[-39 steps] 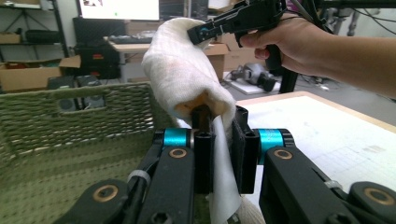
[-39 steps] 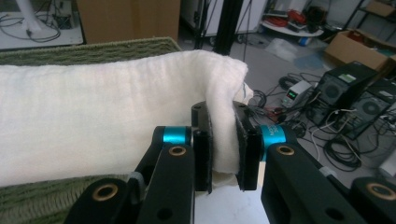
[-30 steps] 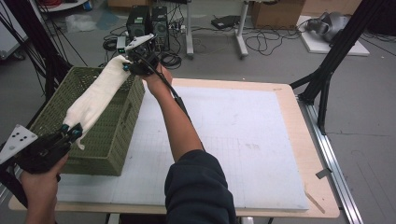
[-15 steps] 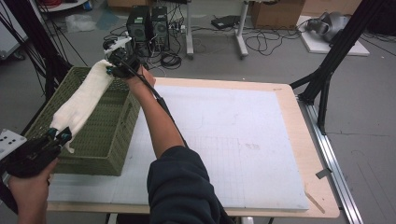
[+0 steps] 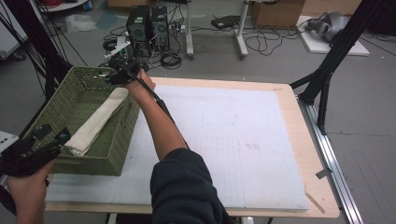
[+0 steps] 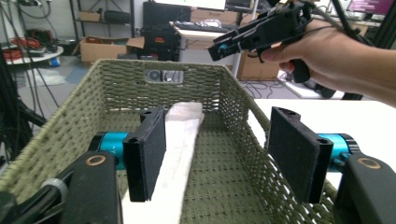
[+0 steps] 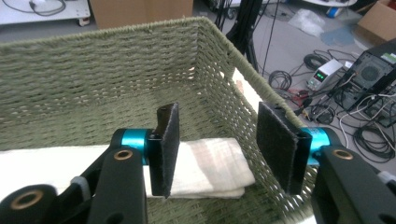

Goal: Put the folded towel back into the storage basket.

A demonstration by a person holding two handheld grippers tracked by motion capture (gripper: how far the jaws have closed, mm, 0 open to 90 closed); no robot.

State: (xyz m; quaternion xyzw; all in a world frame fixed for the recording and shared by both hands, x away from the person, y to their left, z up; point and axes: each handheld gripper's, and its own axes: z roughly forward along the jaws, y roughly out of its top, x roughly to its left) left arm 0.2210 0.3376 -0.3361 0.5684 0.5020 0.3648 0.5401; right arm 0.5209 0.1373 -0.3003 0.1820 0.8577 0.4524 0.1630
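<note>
A folded cream towel point(image 5: 99, 121) lies lengthwise inside a green woven basket point(image 5: 95, 162) at the table's left edge. Its near end rests by the basket's near rim. My left gripper point(image 5: 60, 138) hovers at that near end. In the left gripper view the left gripper point(image 6: 219, 154) is open, and the towel point(image 6: 183, 135) runs past the left pad without being pinched. My right gripper point(image 5: 111, 77) sits over the basket's far corner. In the right gripper view the right gripper point(image 7: 223, 147) is open above the towel's far end point(image 7: 205, 162).
The basket stands on a white mat point(image 5: 224, 135) that covers a wooden table point(image 5: 322, 186). Computer towers point(image 5: 147, 25) and cables lie on the floor beyond. Black frame struts point(image 5: 327, 70) stand at the right, and others at the far left.
The towel hung stretched between both shut grippers above the basket. It has come down into the basket, both grippers have let go and opened, and the right hand moved left.
</note>
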